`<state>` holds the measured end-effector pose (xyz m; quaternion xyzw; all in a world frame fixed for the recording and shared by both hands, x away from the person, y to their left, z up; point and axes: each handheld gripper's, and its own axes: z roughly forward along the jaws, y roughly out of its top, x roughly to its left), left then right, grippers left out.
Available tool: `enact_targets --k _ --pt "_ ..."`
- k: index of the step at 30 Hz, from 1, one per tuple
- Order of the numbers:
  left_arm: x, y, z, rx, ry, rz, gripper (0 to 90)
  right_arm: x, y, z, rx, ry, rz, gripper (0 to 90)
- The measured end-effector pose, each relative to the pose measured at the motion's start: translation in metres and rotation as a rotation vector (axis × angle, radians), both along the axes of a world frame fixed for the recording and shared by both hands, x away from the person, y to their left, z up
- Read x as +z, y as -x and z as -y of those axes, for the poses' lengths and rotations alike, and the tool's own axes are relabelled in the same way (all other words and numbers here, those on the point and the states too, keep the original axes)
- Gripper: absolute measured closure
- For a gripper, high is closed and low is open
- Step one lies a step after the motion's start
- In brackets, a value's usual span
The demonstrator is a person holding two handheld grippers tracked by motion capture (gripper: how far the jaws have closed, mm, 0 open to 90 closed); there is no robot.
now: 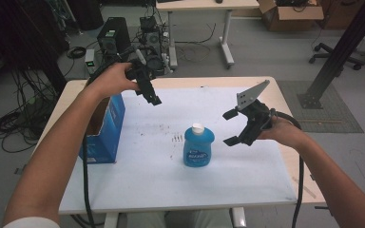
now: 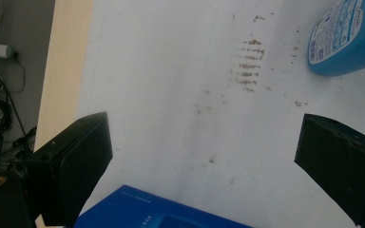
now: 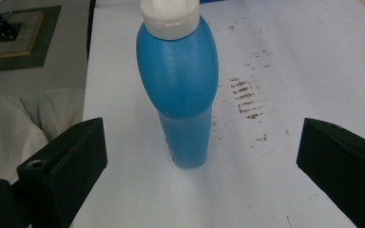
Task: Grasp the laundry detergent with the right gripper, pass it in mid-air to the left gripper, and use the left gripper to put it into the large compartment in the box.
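We see a blue bottle (image 1: pixel 198 146) with a white cap standing up in the middle of the white worktop (image 1: pixel 147 166). Our right gripper (image 1: pixel 233 127) is just beside it, with its jaws wide apart and nothing in them. Our left gripper (image 1: pixel 153 97) is up near a blue box (image 1: pixel 109 124), and its jaws are wide apart too.

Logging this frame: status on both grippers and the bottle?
Left gripper open, raised above the blue box. Right gripper open, facing the blue bottle, not touching. Bottle upright on the table, cap on. Nothing between right gripper and bottle.
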<state>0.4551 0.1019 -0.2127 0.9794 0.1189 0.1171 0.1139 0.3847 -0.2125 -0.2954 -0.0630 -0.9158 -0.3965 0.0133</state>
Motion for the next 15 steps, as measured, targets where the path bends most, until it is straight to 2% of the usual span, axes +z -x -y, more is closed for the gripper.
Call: enact_targets --k 15 --pt "0.000 0.000 -0.001 0.006 -0.001 0.002 5.5 -0.020 -0.001 0.007 -0.012 -0.057 -0.013 2.2"
